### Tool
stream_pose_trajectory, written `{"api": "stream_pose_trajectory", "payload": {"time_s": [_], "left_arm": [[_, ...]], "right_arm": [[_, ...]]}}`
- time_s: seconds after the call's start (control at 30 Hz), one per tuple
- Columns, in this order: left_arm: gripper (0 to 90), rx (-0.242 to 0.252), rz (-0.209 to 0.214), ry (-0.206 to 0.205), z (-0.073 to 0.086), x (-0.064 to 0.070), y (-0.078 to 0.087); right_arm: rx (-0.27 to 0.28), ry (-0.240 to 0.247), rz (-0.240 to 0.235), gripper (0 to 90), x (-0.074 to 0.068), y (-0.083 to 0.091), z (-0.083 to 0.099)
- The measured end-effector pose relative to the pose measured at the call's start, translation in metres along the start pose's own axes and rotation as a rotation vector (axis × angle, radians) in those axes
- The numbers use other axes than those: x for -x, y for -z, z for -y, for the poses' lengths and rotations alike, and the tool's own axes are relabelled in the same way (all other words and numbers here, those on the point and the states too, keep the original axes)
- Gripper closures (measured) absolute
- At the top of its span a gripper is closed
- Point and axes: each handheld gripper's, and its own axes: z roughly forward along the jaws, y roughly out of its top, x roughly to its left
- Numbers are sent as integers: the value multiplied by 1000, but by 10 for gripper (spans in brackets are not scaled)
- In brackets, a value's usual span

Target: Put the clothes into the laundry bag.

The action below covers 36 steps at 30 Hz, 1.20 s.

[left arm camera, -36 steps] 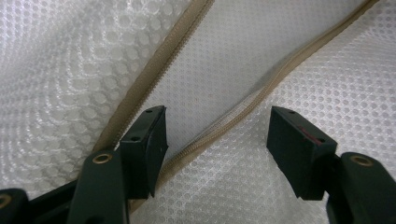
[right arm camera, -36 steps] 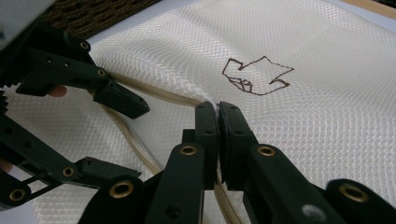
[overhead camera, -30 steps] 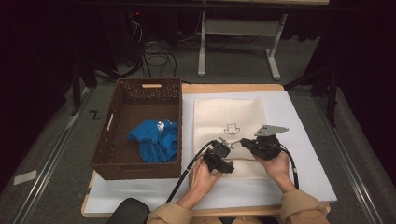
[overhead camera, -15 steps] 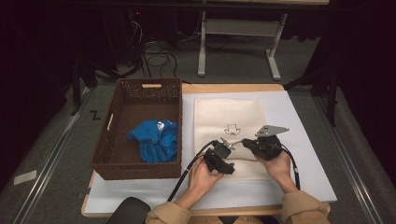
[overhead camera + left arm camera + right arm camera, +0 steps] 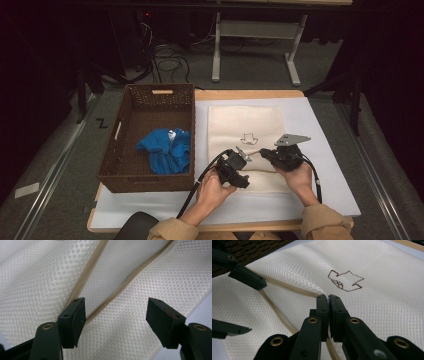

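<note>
The cream mesh zip-up laundry bag (image 5: 245, 145) lies flat on the white table cover (image 5: 325, 165), just right of the brown wicker basket (image 5: 150, 135) w/ a crumpled blue cloth (image 5: 167, 150) inside. The person works at the bag's near end, where the tan zipper (image 5: 110, 298) has parted into a V.

The right gripper (image 5: 328, 300) has its jaws pressed together on a pinch of mesh right at the zip's edge, fabric puckering up between them. The left gripper (image 5: 116, 320) is spread wide; one jaw touches the near zipper track, the other hangs over plain mesh, nothing gripped.

Risks, as I see it: the right pinch holds v. little fabric, so a tug could slip it free and the opening would drop flat again. If the left jaws close where they are, they'd prob. catch both layers of mesh rather than just the top lip, which would clamp the mouth shut instead of widening it. Pulling too hard could also drag the whole bag toward the table's near edge.

Vs. half a sec ago: almost no change from the high view; both hands and the bag sit in the same spots.
</note>
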Motion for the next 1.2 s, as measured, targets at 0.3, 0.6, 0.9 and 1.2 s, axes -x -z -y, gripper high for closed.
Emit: {"api": "stream_pose_trajectory", "payload": {"time_s": [0.3,0.6,0.9,1.2], "left_arm": [[317,1,1,-8,-5,-7,16],[314,8,-26,-36,-9,-9,33],[310,5,-30,-18,-8,-20,47],[302,39,-44,24,-5,-34,61]], "right_arm": [[4,4,0,880,3,1,1],[1,0,-4,879,4,2,0],[6,-8,-16,879,5,2,-1],[4,-16,-33,877,6,0,0]]}}
